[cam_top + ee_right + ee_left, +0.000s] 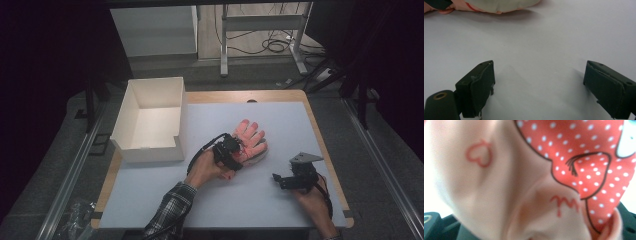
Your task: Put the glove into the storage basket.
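room: dark surround, grey floor, cables and a metal frame at top of the high view
surface: pale tabletop (280,125) with a wood edge; open white box (150,120) at upper left of it, looks empty
thing: pink glove (248,141) with red polka-dot print, lying flat at centre of the high view, fingers pointing toward the top of the frame; well apart from the box
handling: my read is soft, light, floppy fabric, will sag and fold when lifted; not fragile, not slippery. Best hold is a pinch on the cuff or a raised fold, not the flat palm
left tool: (231,150) sits on the glove's lower-left end; its own view is pressed up against the fabric (529,180), cloth bunched between the dark jaw parts at the bottom corners. Looks clamped on the glove
right tool: (285,181) lower right of the high view, resting on or just above the tabletop, near the glove but clear of it; jaws spread wide in its own view (537,90), nothing between them
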Tool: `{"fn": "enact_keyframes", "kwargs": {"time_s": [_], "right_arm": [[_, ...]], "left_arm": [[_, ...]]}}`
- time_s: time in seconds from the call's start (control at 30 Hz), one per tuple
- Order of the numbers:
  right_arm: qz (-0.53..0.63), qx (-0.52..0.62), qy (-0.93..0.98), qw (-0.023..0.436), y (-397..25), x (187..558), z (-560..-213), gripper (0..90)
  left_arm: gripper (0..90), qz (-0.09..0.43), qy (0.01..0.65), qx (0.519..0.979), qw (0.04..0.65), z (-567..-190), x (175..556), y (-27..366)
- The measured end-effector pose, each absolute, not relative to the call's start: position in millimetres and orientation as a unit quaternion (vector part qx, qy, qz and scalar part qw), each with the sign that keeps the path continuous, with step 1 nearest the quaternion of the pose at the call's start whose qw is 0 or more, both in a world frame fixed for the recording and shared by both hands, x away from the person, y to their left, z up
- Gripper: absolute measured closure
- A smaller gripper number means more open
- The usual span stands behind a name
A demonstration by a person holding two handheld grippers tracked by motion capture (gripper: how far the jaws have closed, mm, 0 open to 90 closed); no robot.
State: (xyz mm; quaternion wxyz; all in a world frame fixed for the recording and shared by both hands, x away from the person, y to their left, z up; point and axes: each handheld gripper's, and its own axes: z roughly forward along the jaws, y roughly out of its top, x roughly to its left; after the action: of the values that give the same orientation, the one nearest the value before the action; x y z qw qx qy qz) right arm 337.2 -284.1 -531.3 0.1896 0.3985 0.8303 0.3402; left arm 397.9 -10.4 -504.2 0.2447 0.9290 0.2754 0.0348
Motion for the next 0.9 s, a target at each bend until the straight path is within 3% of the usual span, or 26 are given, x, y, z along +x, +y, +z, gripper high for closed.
{"fn": "enact_keyframes", "kwargs": {"time_s": [0.9], "right_arm": [[0.341,0.399,0.830,0.189,-284.1,337.0,-531.4,10.4]], "left_arm": [[41.6,0.053,0.310,0.912,0.263,-469.6,401.7,7.5]]}}
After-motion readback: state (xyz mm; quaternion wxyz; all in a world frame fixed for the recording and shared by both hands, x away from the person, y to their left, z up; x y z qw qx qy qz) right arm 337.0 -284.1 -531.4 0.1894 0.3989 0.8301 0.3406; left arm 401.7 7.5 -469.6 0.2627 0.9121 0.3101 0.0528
